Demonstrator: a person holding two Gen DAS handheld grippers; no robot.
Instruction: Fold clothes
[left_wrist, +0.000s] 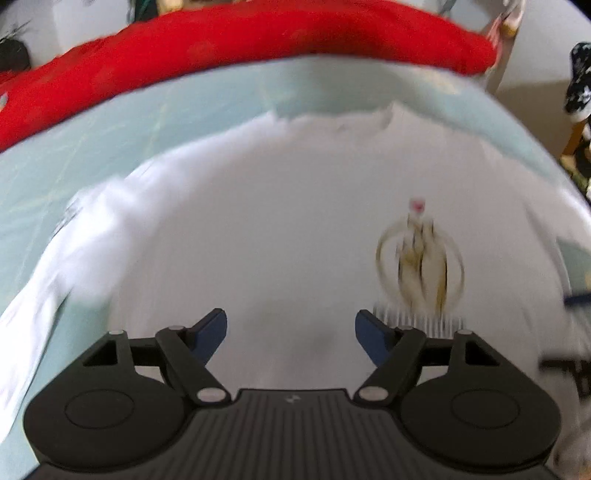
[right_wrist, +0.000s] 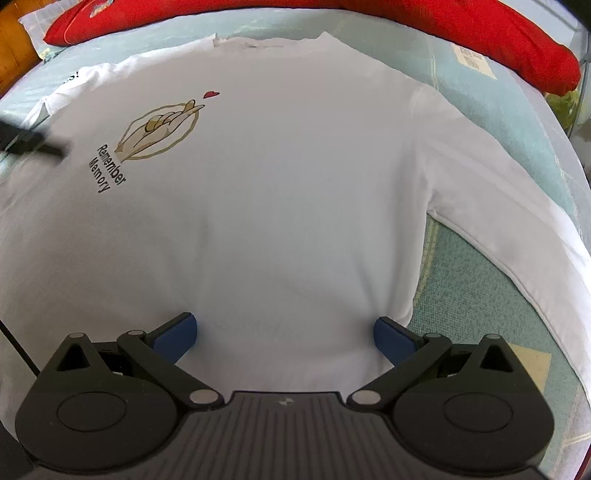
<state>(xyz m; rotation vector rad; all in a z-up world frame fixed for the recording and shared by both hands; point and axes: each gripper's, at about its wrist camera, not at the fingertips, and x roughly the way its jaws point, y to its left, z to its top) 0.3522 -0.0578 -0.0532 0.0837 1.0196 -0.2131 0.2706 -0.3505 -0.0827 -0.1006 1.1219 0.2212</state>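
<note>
- Left wrist view: the picture is blurred. A white long-sleeved shirt (left_wrist: 266, 221) fills the middle of the frame, spread flat on a pale green bed sheet (left_wrist: 55, 155), its neckline toward the top centre and one sleeve (left_wrist: 48, 273) trailing to the lower left edge.
- The left gripper (left_wrist: 291, 334) sits at the bottom centre over the lower body of the shirt; its blue fingers (left_wrist: 212, 328) stand wide apart with only cloth showing between them, and they hold nothing.
- A gold printed emblem (left_wrist: 421, 258) lies right of centre, and a red pillow (left_wrist: 240, 44) arcs across the top.
- Right wrist view: this one is sharp. The same shirt lies front up, the emblem and the words "Remember Memory" at the upper left, and the other sleeve (right_wrist: 491, 206) runs along the right of the frame toward the lower right edge.
- The right gripper (right_wrist: 284, 334) is at the bottom centre near the hem, fingers (right_wrist: 393, 338) spread wide and empty. The dark, blurred end of the other tool (right_wrist: 33, 144) shows at the left edge.
- Judgement: the shirt lies open, with no fold visible in either view. A fold made from here would want each gripper closed on an edge, a sleeve or the hem, and that edge carried over the body.
</note>
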